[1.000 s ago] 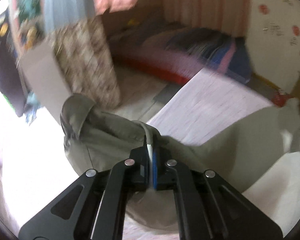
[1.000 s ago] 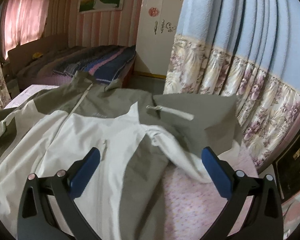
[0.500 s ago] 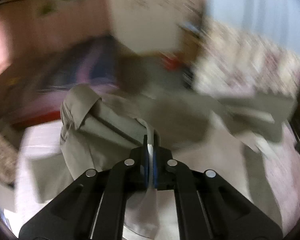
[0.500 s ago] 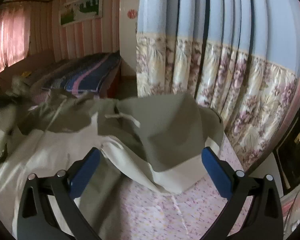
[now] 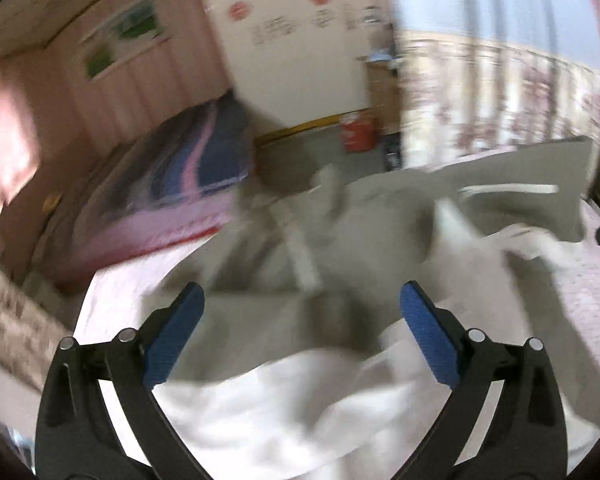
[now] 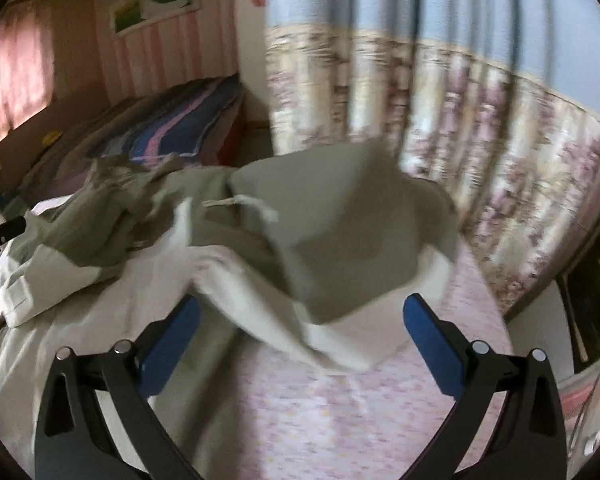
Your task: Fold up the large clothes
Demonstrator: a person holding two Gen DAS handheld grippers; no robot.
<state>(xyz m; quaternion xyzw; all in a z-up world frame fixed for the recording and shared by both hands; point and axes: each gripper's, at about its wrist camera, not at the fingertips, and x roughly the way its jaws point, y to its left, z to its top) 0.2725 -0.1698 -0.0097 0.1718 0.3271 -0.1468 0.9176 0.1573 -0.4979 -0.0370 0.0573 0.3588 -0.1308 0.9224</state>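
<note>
Both my tools are spread wide and grip nothing. My left gripper [image 5: 300, 336] hovers over the jacket [image 5: 340, 264], blue pads apart with cloth below the gap but not between them. My right gripper [image 6: 300, 332] hovers likewise, its pads framing the folded-over sleeve [image 6: 340, 248].

The jacket, olive and off-white, lies spread on the bed [image 6: 340, 400], which has a pink patterned cover. Its collar end points toward the far edge of the bed; its pale lower body lies at the near edge, under my left gripper. The long axis appears to run near edge to far edge.

The controlling relation: the sleeve lies doubled across the jacket's right side, directly ahead of my right gripper and toward the bed's right edge. Its loose end reaches onto bare cover just beyond my pads. My right gripper is the nearer tool. I judge the next grasp belongs there, taken at the sleeve's near fold.

The jacket's left side, near the far left corner, is bunched and blurred; I cannot resolve its layers.

Room: a floral curtain [image 6: 480, 128] hangs close behind the right edge. A second bed with a striped blanket [image 5: 196, 160] stands beyond. A white wardrobe [image 5: 300, 60] stands farther back.
</note>
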